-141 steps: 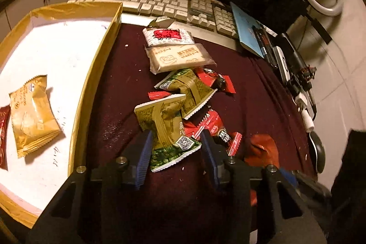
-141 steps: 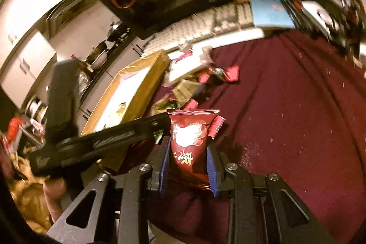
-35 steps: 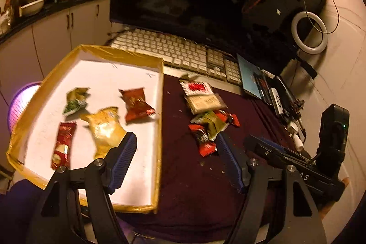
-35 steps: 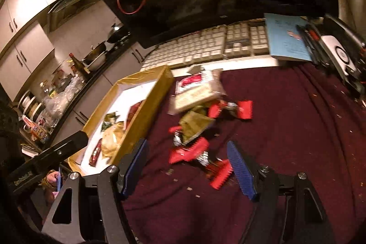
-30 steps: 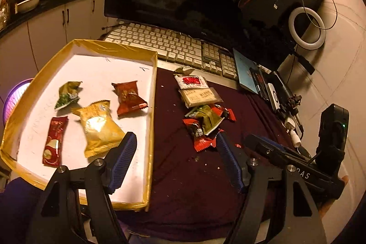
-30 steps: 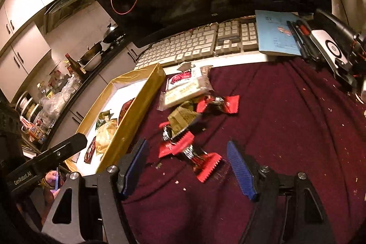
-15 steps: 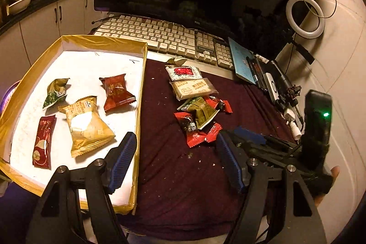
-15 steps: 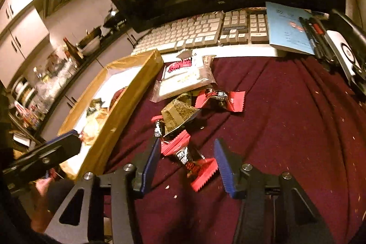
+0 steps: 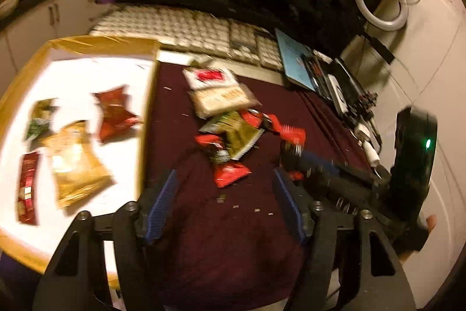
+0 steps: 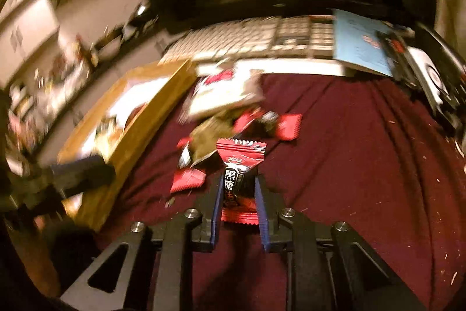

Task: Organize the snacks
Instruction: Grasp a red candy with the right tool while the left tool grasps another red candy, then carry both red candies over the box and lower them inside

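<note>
My right gripper (image 10: 238, 188) is shut on a red and black candy packet (image 10: 240, 165), held just above the maroon cloth. It shows blurred in the left wrist view (image 9: 291, 136). A pile of snacks lies beyond it: a green packet (image 9: 238, 133), red candies (image 9: 230, 174), a beige packet (image 9: 221, 99) and a white and red packet (image 9: 209, 76). My left gripper (image 9: 225, 206) is open and empty, low over the cloth in front of the pile. The gold-rimmed white tray (image 9: 151, 95) at left holds a gold bag (image 9: 74, 162) and several other snacks.
A white keyboard (image 9: 186, 28) and a dark monitor stand behind the cloth. A blue booklet (image 9: 294, 63), pens and cables lie at the right. A ring light (image 9: 380, 0) stands at the far right. Crumbs dot the cloth.
My right gripper has closed on a red and black candy from the pile and lifted it. My left gripper has moved forward and lower toward the pile, still open.
</note>
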The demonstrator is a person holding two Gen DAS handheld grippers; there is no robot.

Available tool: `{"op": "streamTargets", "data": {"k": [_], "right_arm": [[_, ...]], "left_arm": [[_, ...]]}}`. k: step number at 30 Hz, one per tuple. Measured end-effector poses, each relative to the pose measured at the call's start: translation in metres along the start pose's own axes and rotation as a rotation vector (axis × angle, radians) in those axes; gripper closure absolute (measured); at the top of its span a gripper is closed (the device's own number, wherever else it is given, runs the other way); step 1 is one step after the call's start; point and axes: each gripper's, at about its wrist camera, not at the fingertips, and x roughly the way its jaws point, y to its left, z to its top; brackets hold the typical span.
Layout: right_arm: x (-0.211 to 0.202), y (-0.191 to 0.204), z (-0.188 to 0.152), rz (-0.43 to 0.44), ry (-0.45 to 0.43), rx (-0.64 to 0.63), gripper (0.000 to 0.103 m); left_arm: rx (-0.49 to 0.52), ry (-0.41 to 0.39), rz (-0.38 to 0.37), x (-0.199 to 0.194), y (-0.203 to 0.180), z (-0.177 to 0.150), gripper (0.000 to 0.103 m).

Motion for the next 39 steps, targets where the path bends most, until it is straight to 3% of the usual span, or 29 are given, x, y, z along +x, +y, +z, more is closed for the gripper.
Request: {"op": "streamTargets", "data": {"k": [1,5,11,13,27,32,39], "right_arm": [[-0.002,-0.007,0.003,0.001,-0.019,0.029,0.082],[-0.002,-0.023,0.008,-0.002,-0.061,0.096,0.082],[-0.004,-0.021,0.007,0.005,-0.078,0.076,0.082],[-0.005,-0.017,0.006,0.007,-0.084,0.057,0.082],[0.000,-0.014,0.006,-0.009,-0.070,0.036,0.082],[0.001,-0.014,0.007,-0.011,-0.065,0.038,0.082],[-0.003,-0.012,0.006,-0.001,-0.086,0.024,0.082]], "left_arm": [[0.022,0.016,0.008,0.008,-0.004,0.002,0.044],[0.025,0.102,0.050,0.039,-0.006,0.010,0.070],[-0.010,0.129,0.111,0.063,0.003,0.020,0.073],[-0.003,0.145,0.134,0.071,0.002,0.019,0.079],[0.050,0.100,0.191,0.057,-0.001,0.003,0.082],[0.026,0.080,0.142,0.032,-0.002,-0.008,0.082],[-0.058,-0.018,0.012,-0.012,0.006,-0.008,0.082]]}}
